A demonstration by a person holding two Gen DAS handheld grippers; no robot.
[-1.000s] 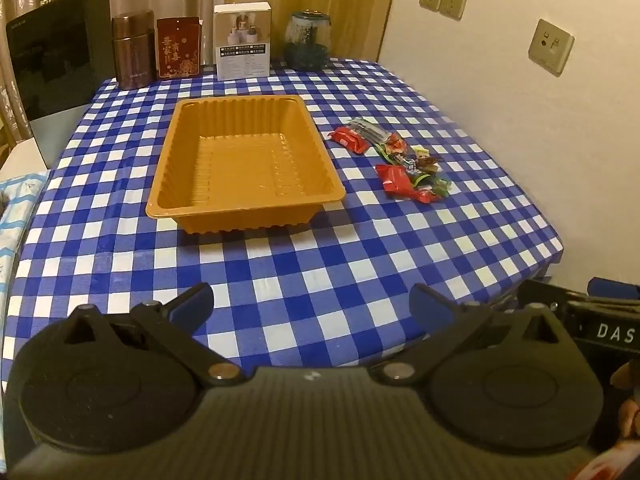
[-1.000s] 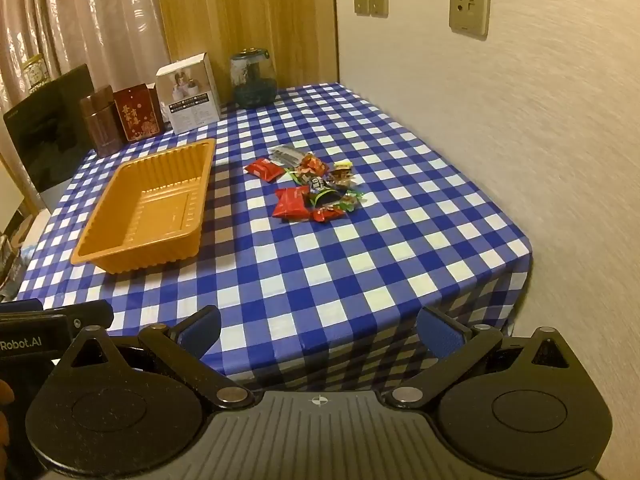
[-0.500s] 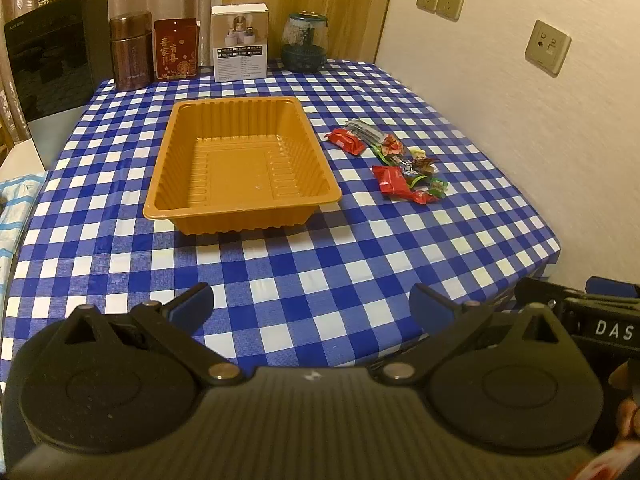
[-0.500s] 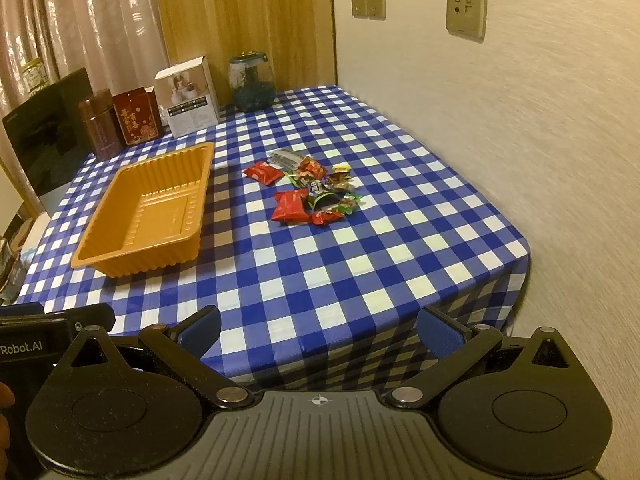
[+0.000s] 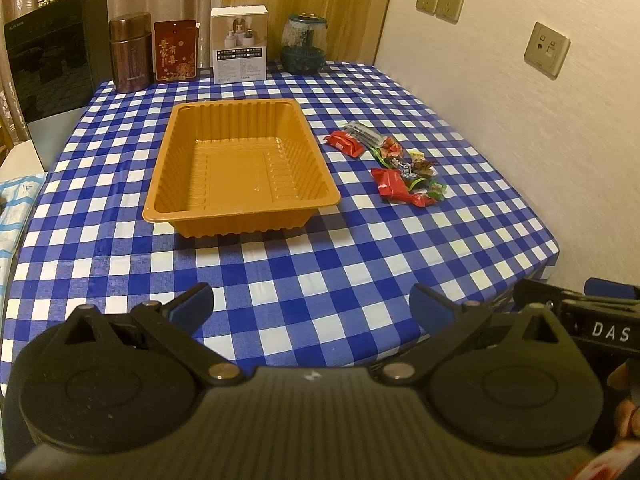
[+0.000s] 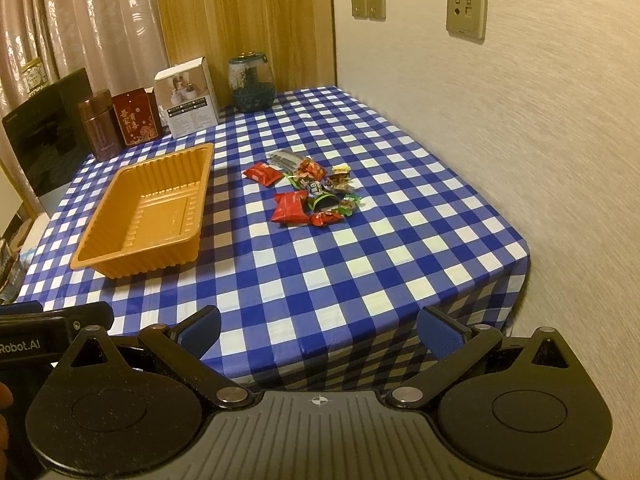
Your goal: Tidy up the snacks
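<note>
Between the blue-padded fingers of the right gripper point(image 6: 319, 330) nothing is sitting; its jaws are gaping wide, as are those of the left gripper point(image 5: 311, 302), both hovering over the near edge of the blue-checked surface point(image 6: 360, 248). Well ahead, the heap of small wrapped snacks point(image 6: 310, 190) is lying just beside the empty orange ribbed plastic tray point(image 6: 144, 216). Reaching for one outlying red packet point(image 6: 290, 209) first is probably keeping the grip clean.

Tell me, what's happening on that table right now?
Left gripper and right gripper open, empty, short of table. Snack pile untouched beside empty orange tray. Nothing in the way.
</note>
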